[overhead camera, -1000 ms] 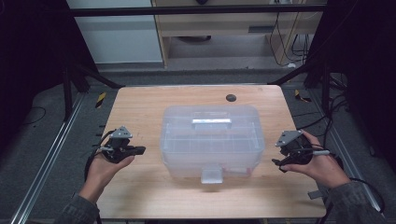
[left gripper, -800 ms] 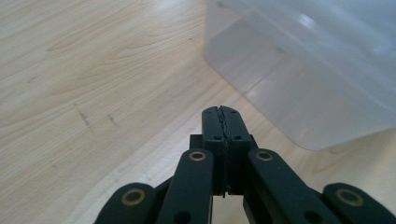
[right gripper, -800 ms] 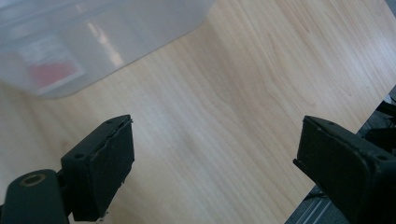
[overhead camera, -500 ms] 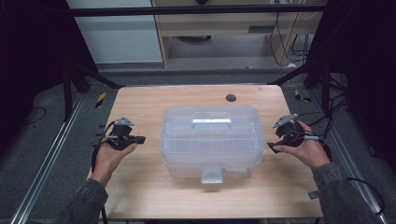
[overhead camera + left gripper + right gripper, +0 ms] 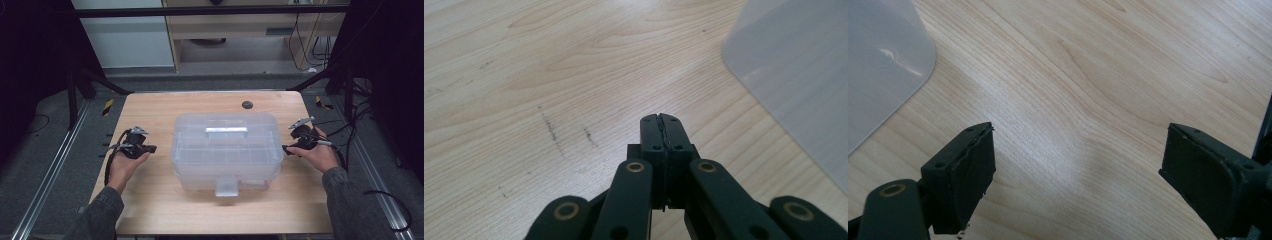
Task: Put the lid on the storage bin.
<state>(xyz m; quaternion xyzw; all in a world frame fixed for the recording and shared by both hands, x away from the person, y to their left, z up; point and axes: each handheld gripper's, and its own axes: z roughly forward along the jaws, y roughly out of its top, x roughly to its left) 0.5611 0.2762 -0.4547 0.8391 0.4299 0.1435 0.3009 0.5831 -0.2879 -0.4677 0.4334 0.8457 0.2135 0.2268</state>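
A clear plastic storage box (image 5: pixel 225 150) with a lid, a top handle and a front latch (image 5: pixel 226 187) sits in the middle of the wooden table (image 5: pixel 155 115). My left gripper (image 5: pixel 150 148) is held just left of the box, jaws pressed together with nothing between them (image 5: pixel 660 120); the box's corner (image 5: pixel 799 85) shows at the right of its view. My right gripper (image 5: pixel 286 148) hovers at the box's right side, jaws spread wide over bare wood (image 5: pixel 1078 165), and the box's edge (image 5: pixel 878 65) shows at the upper left of its view.
A small dark round disc (image 5: pixel 247 105) lies near the table's far edge. Metal rails (image 5: pixel 55 165) run along both sides of the table, with cables (image 5: pixel 350 130) at the right. Cabinets stand beyond the far edge.
Both hands have moved forward and inward, from near the box's front corners to beside its left and right sides. The box has stayed put.
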